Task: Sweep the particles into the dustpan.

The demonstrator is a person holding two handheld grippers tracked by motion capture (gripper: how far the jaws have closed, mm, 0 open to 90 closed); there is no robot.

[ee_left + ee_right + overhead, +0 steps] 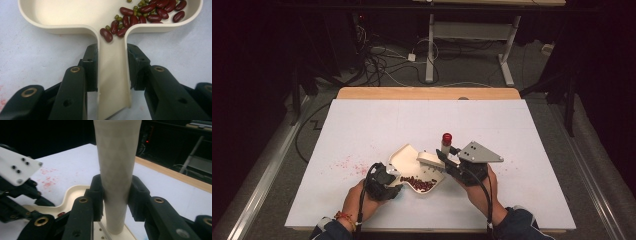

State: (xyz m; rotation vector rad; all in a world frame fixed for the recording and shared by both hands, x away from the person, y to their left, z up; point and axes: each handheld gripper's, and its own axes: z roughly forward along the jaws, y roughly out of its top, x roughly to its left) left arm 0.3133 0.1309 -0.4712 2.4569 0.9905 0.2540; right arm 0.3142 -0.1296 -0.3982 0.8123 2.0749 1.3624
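Two kinds of beans, dark red kidney beans (pixel 150 11) and small green ones (pixel 119 22), lie heaped in the near right part of the cream tray (pixel 404 156), and a few have slid toward the mouth of its narrow handle-like spout (pixel 112 75). That spout runs straight back between my left gripper (pixel 112 67)'s jaws, which are clamped on its two side walls, so the tray's long axis lies in line with that gripper, bowl at the far end. In the high view I see the tray near the middle of the white table (pixel 362 125), slightly toward the near edge, with my left gripper (pixel 384 181) at its near left. My right gripper (pixel 446 159) sits just right of the tray, closed around a pale cream cylinder (pixel 116 170), seemingly a scoop's handle, that stands up between the pads; what looks like the scoop blade (pixel 430 159) reaches over the tray's right rim. A small red-capped bottle (pixel 446 141) stands just beyond it. The beans lie down and left of the scoop, so I judge the right hand the one to move, with the left only steadying. Red specks (pixel 347 164) stain the table left of the tray.
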